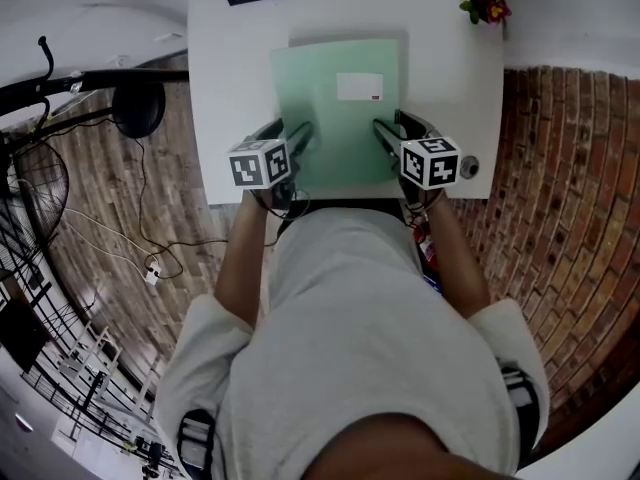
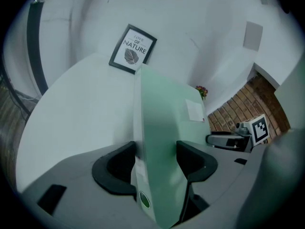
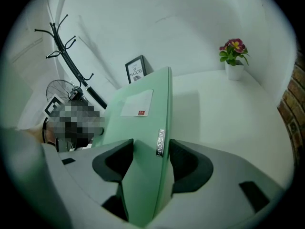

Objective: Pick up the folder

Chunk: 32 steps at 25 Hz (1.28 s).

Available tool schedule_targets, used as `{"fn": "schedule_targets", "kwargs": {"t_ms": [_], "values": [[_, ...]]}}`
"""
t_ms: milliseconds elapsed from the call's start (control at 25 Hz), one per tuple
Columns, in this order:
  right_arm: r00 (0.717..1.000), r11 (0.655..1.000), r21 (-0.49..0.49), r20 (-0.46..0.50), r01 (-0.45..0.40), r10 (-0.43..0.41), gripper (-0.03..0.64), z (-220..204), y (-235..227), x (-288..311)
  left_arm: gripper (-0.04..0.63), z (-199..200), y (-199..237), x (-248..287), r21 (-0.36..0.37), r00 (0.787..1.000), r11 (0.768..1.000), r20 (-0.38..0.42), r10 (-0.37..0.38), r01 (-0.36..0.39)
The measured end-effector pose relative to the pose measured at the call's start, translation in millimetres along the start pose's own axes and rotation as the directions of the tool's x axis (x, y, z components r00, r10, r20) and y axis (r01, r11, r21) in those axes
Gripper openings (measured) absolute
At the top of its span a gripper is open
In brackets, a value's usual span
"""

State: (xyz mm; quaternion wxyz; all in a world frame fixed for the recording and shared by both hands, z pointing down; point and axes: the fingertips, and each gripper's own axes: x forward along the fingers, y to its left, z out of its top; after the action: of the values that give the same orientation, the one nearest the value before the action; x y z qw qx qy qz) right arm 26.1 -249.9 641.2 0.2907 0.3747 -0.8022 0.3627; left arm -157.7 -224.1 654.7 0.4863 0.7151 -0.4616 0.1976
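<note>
The green folder (image 1: 340, 98) is lying flat over the white surface (image 1: 232, 78), near its front edge. The person is taking it from both sides, probably to keep it level. The left gripper (image 1: 292, 140) is pinching the spine edge and the right gripper (image 1: 392, 133) the opposite edge, both pairs of jaws pressing narrowly on the folder.

The folder (image 1: 340, 118) looks like smooth pale-green plastic with a soft satin sheen. Its label (image 1: 360, 87) is matt white paper, and a small metal badge (image 3: 160, 142) glints on its edge. My pads (image 3: 114, 163) are matt black. The table (image 1: 230, 88) is smooth matt white, the floor (image 1: 560, 168) rough brick.
</note>
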Motion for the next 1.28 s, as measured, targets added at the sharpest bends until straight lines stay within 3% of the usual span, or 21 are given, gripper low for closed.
{"fn": "schedule_targets", "kwargs": {"t_ms": [600, 1040, 1280], "values": [[0.992, 0.997, -0.035, 0.112, 0.065, -0.061, 0.239, -10, 34, -43, 0.281, -13, -19, -40, 0.073, 0.996, 0.997, 0.073, -0.045, 0.04], [0.974, 0.991, 0.023, 0.183, 0.129, -0.131, 0.239, -43, 54, -75, 0.281, -34, -34, -61, 0.169, 0.995, 0.983, 0.055, -0.079, 0.069], [0.959, 0.981, 0.082, 0.208, 0.178, -0.191, 0.239, -63, 52, -99, 0.281, -44, -56, -61, 0.242, 0.993, 0.964, 0.013, -0.113, 0.107]]}}
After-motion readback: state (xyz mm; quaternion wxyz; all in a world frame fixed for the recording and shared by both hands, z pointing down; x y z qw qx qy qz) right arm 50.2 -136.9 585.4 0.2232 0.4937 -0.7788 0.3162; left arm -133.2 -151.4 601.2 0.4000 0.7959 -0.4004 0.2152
